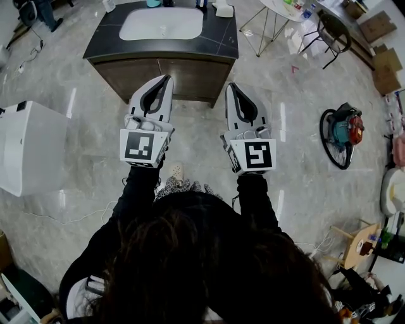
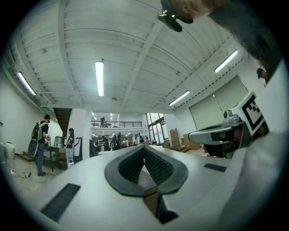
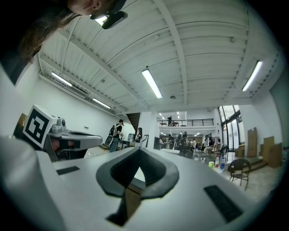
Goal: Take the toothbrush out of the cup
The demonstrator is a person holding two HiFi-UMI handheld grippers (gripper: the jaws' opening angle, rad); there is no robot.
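I stand in front of a dark vanity top (image 1: 104, 41) with a white basin (image 1: 161, 24). Small items line its far edge: a teal one (image 1: 154, 2), a dark blue one (image 1: 201, 3) and a white one (image 1: 223, 9). No cup or toothbrush can be made out among them. My left gripper (image 1: 166, 79) and right gripper (image 1: 231, 86) are held side by side, pointing at the vanity front, short of it. Both are shut with nothing between the pads. The left gripper view shows its closed jaws (image 2: 144, 147) against the ceiling; the right gripper view shows the same (image 3: 137, 151).
A white appliance (image 1: 25, 149) stands at the left. On the right floor lies a round black and teal machine (image 1: 342, 136). A chair (image 1: 329, 35), a wire-legged table (image 1: 269, 22) and cardboard boxes (image 1: 378, 28) stand at the back right. People stand in the hall beyond (image 2: 40, 140).
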